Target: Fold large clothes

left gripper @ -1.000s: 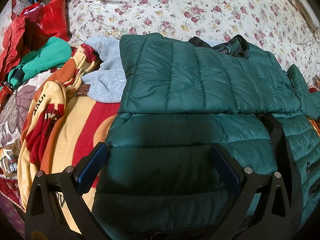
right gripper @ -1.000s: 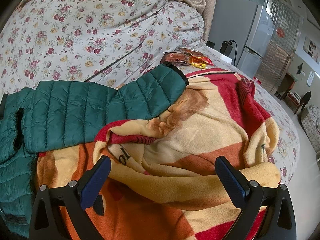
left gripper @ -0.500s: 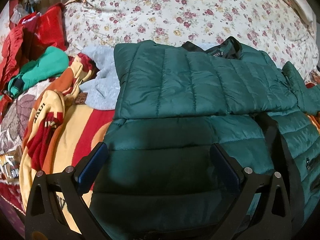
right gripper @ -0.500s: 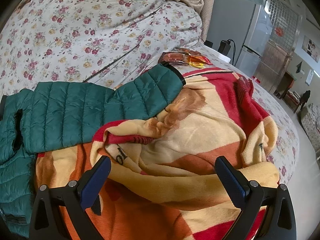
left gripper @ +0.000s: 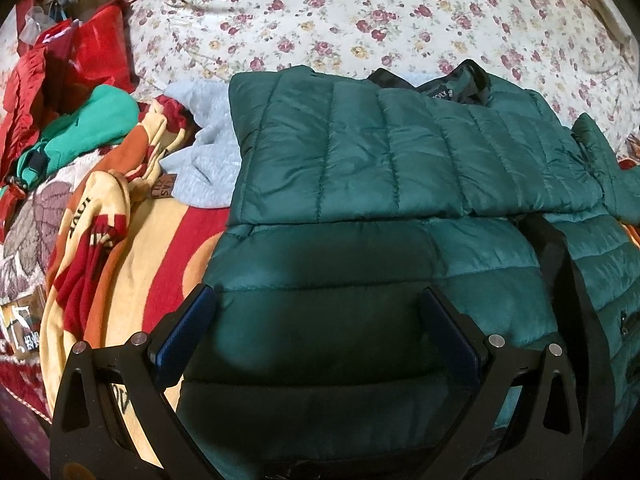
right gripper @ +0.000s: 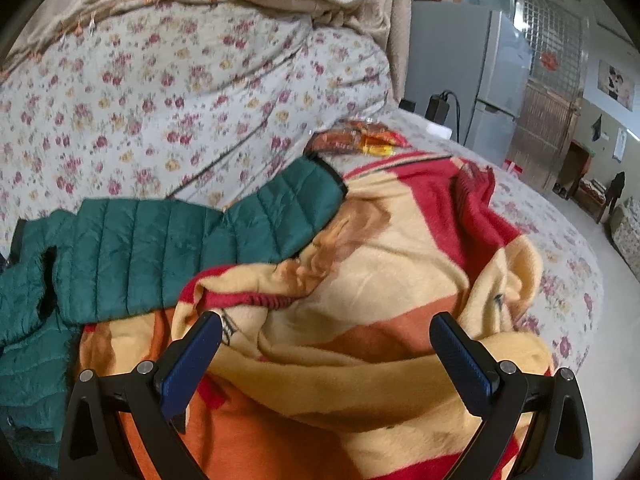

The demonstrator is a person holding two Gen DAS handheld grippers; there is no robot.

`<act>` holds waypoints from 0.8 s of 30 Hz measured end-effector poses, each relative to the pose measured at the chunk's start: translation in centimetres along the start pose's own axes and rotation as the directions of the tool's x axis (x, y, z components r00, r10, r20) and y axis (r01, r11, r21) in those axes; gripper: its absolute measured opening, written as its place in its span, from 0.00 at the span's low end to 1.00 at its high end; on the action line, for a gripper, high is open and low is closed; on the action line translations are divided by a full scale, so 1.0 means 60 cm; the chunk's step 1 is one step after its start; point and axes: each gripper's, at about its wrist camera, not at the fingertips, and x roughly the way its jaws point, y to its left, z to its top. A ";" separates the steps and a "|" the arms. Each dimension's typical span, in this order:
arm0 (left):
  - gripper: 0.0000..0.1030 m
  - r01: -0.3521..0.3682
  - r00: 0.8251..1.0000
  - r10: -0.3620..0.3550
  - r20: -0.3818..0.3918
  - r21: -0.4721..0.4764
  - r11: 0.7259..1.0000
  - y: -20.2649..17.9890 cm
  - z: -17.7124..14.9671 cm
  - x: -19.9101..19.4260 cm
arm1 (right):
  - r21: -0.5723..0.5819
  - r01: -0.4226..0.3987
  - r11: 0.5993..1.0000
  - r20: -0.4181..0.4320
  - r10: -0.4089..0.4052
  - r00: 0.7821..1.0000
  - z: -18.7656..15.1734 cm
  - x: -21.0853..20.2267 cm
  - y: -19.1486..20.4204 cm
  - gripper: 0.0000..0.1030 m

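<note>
A dark green quilted puffer jacket (left gripper: pixel 400 168) lies on the bed with one sleeve folded flat across its chest. Its black collar (left gripper: pixel 460 86) points away from me. My left gripper (left gripper: pixel 318 312) is open and empty, hovering above the jacket's lower body. In the right wrist view the jacket's other sleeve (right gripper: pixel 200 236) stretches out to the right, its cuff resting on a red, orange and cream blanket (right gripper: pixel 380 280). My right gripper (right gripper: pixel 326 334) is open and empty above the blanket, short of the sleeve.
A floral quilt (left gripper: pixel 360 20) is heaped behind the jacket. A grey garment (left gripper: pixel 204 152), a green garment (left gripper: pixel 88 128) and red clothes (left gripper: pixel 60 64) lie to the left. A snack packet (right gripper: pixel 360 142) sits by the cuff. A fridge (right gripper: pixel 472 76) stands beyond the bed.
The left gripper has drawn back and tilted a little, so the jacket sits lower in its view. The right gripper has shifted slightly; its view is blurred. Both jaws stay open.
</note>
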 end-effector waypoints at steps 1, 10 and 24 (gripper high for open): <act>0.99 0.000 1.000 0.000 -0.002 -0.001 1.000 -0.001 0.000 0.001 | 0.008 -0.012 1.000 0.025 0.011 1.000 0.002 -0.001 -0.006 1.00; 0.99 -0.022 1.000 0.022 -0.011 0.002 1.000 -0.007 0.002 0.012 | 0.046 -0.153 0.987 0.079 0.149 0.986 0.084 0.118 -0.019 0.93; 0.99 -0.026 0.999 0.026 -0.021 0.006 1.000 -0.009 0.005 0.024 | -0.109 -0.100 0.989 -0.068 0.093 0.993 0.152 0.298 0.045 0.48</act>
